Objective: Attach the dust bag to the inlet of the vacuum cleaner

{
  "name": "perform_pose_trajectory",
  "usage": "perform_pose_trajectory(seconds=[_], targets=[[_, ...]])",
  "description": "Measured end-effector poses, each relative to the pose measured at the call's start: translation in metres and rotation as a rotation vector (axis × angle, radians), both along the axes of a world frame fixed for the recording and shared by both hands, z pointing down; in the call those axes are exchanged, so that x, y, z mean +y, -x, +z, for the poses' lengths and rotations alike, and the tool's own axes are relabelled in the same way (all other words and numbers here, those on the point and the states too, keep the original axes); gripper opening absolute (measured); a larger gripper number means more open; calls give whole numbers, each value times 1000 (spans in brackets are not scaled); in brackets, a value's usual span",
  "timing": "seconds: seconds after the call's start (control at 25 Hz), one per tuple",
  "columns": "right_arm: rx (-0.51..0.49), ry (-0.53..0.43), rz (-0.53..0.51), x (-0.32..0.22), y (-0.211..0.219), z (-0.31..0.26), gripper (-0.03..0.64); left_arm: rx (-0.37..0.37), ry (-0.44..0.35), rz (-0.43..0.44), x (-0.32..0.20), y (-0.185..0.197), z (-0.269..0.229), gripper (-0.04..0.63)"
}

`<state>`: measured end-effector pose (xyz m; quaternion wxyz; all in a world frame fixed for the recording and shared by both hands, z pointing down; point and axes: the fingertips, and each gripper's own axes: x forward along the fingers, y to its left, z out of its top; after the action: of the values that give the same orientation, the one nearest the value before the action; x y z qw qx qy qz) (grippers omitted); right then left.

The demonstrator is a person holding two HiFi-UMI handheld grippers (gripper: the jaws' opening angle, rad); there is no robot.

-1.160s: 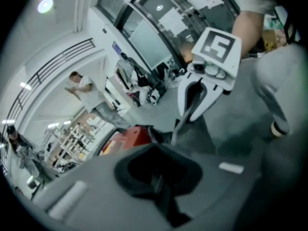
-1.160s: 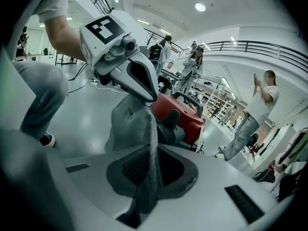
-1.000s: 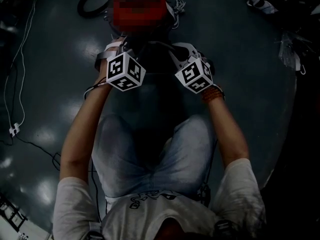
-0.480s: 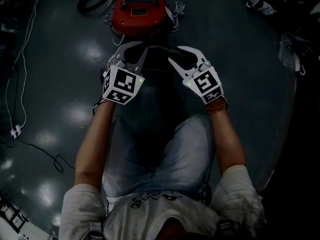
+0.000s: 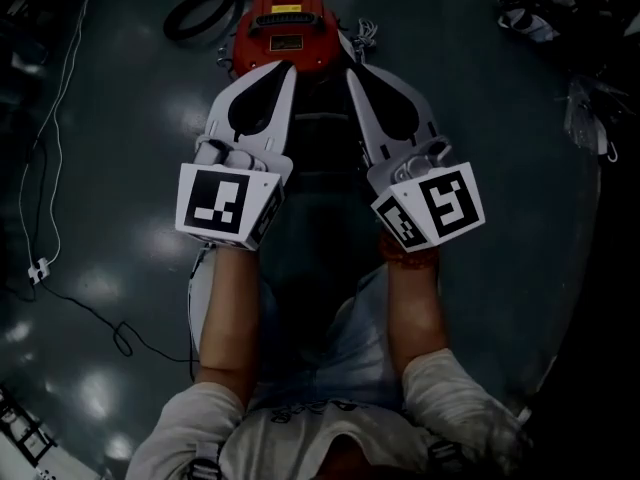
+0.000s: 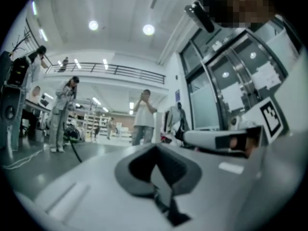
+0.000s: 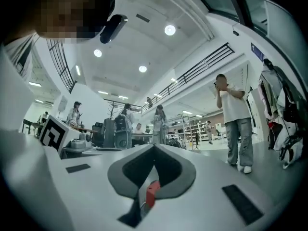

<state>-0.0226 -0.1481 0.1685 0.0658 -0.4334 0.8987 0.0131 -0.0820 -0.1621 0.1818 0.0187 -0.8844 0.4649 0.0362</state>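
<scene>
L gripper (image 5: 288,70), R gripper (image 5: 353,76) higher, shut

The vacuum cleaner (image 5: 283,28) stands on the floor (image 5: 480,168) ahead of the person's knees, with a hose (image 5: 172,23) looped just left of it. The left gripper (image 5: 290,68) and right gripper (image 5: 350,74) lie side by side, tips overlapping its near edge. A cable (image 5: 38,268) runs along the far left; clutter (image 5: 545,13) sits far right
</scene>
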Motion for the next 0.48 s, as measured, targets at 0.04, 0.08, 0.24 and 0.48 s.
perform_pose_trajectory(seconds=[0.04, 0.08, 0.24, 0.48], targets=[[6, 10, 0, 3, 3, 7, 11, -4, 0, -5, 5, 0, 5, 3], [13, 21, 4, 5, 5, 14, 11, -12, 10, -10, 9, 0, 13, 4], [22, 63, 34, 11, 7, 37, 11, -50, 100, -22, 12, 4, 56, 3], [60, 64, 52, 17, 12, 46, 11, -87, 122, -29, 10, 3, 63, 3]])
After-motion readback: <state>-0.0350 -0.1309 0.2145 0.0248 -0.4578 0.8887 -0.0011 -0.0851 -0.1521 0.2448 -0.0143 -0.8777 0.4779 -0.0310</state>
